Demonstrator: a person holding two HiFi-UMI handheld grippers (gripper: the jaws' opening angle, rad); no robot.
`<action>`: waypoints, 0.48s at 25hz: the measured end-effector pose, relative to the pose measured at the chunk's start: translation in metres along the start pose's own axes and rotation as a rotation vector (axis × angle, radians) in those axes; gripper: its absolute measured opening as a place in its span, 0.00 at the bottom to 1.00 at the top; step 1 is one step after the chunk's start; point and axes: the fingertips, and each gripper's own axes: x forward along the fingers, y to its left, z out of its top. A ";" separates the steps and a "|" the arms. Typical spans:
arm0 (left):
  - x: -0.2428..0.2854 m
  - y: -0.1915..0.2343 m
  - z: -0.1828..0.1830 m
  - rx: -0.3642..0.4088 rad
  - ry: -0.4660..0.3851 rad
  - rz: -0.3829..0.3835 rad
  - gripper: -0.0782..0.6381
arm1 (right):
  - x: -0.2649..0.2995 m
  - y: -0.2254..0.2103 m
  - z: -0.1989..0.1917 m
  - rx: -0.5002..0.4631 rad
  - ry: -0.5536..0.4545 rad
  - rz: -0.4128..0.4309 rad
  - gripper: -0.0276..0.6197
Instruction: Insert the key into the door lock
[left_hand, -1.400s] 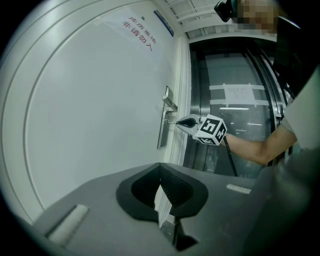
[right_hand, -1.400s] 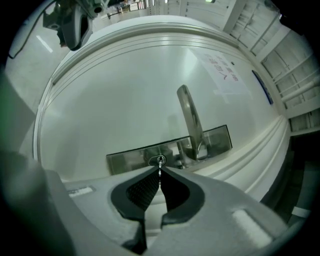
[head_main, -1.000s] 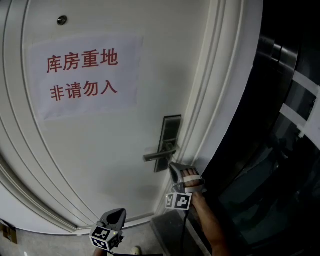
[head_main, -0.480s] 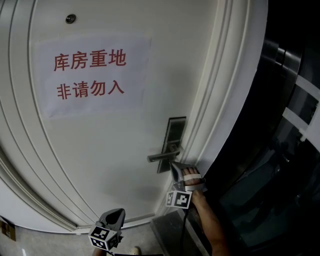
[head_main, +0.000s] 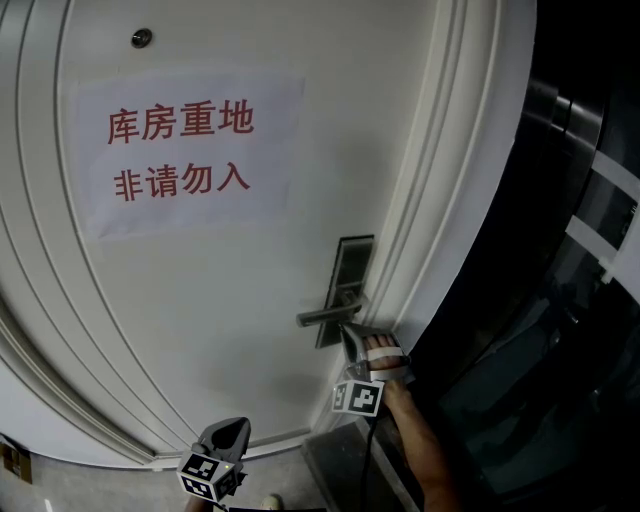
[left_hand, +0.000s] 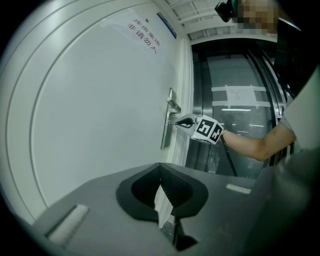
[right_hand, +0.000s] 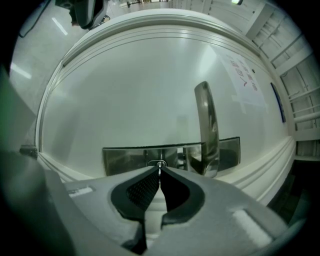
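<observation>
Pinching: right tongs (right_hand: 159, 174) are pressed together on the key (right_hand: 159, 166).
Key position: thin blade at the tong tips, its end at the keyhole of the lock plate (right_hand: 125, 157); how deep it sits cannot be told.
Door handle (right_hand: 207, 125): just beside the keyhole, apart from the right tongs.
Left tongs (left_hand: 160, 166): pressed together with nothing between them, held low, well apart from the lock plate.
Paper sign (head_main: 185, 150): on the door (head_main: 200, 320), above the lock plate, with red characters.
</observation>
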 end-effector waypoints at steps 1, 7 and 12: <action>0.000 0.001 0.000 -0.001 -0.001 0.001 0.11 | 0.001 0.000 0.000 0.000 0.001 0.002 0.06; 0.003 0.003 0.001 -0.001 0.001 -0.003 0.11 | 0.003 0.001 0.000 0.001 0.003 0.008 0.06; 0.005 0.005 0.001 -0.004 -0.001 -0.006 0.11 | 0.007 0.001 0.000 0.011 0.007 0.011 0.06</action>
